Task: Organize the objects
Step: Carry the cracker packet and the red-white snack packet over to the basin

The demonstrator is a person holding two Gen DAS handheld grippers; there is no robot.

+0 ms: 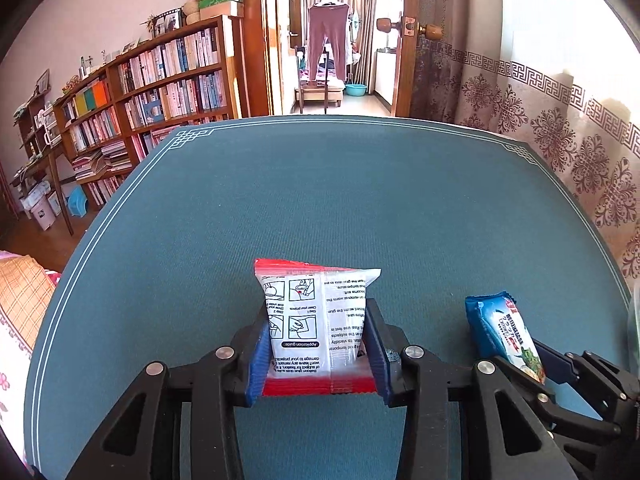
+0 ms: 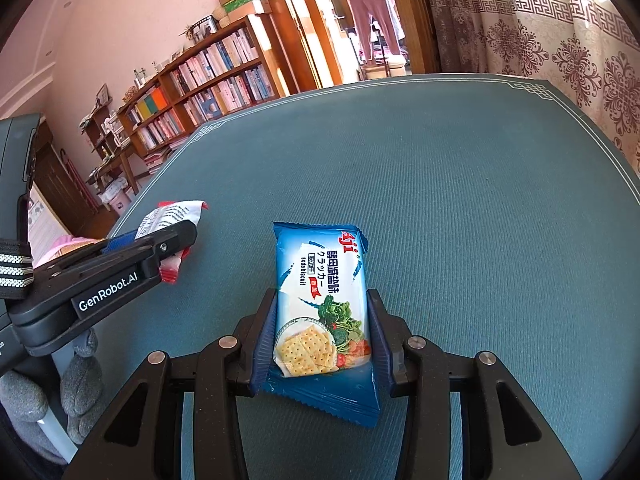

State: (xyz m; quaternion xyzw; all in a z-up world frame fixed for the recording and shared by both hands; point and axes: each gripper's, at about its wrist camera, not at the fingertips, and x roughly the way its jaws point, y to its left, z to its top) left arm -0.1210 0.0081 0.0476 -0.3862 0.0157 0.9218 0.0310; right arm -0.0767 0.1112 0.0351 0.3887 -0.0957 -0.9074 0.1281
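My left gripper (image 1: 316,344) is shut on a white packet with red ends (image 1: 316,320), printed with small instruction pictures, held a little above the teal table (image 1: 320,200). The same packet (image 2: 170,216) shows at the left of the right wrist view, pinched by the left gripper (image 2: 176,248). My right gripper (image 2: 322,336) is shut on a blue soda-biscuit packet (image 2: 322,312) with crackers and vegetables printed on it. That blue packet (image 1: 506,336) appears at the lower right of the left wrist view, with the right gripper behind it.
The teal table cover has a white line border (image 1: 132,184). A bookcase (image 1: 160,92) stands at the back left, a patterned curtain (image 1: 560,128) at the right, and an open door (image 1: 404,40) behind. Grey soft shapes (image 2: 80,384) lie at the lower left.
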